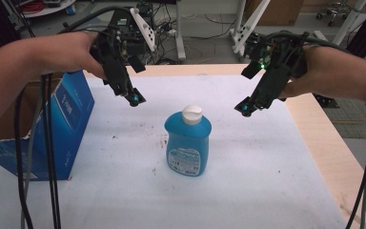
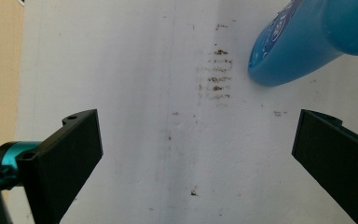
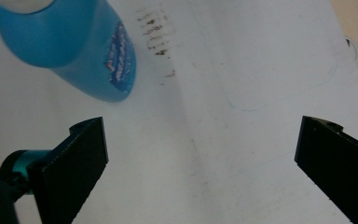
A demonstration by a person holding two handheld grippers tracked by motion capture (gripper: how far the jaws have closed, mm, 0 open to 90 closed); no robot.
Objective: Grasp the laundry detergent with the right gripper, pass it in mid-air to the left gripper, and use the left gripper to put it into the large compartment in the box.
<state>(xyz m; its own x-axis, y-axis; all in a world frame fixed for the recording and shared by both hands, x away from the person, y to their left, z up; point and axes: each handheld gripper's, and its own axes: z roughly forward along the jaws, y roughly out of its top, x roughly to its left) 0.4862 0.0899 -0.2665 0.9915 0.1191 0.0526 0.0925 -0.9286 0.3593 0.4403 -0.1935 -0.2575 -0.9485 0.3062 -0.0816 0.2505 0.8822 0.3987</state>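
- The blue bottle (image 1: 188,143) stands upright on the white sheet (image 1: 248,191), white cap (image 1: 192,114) on top, between the two claws and nearer the person than either.
- The left gripper (image 1: 132,98) hangs above and to the left of the bottle, jaws spread wide with nothing between them; in its own view the bottle (image 2: 317,37) lies ahead and to the right.
- The right gripper (image 1: 248,106) hangs to the bottle's right, jaws likewise spread and empty; the bottle (image 3: 74,51) sits ahead-left of it.
- Beyond the left claw's outer side stands a blue carton (image 1: 71,119).
- Risk: a tall, smooth bottle; one jaw touching first could tip it, or a high pinch near the cap could slip.
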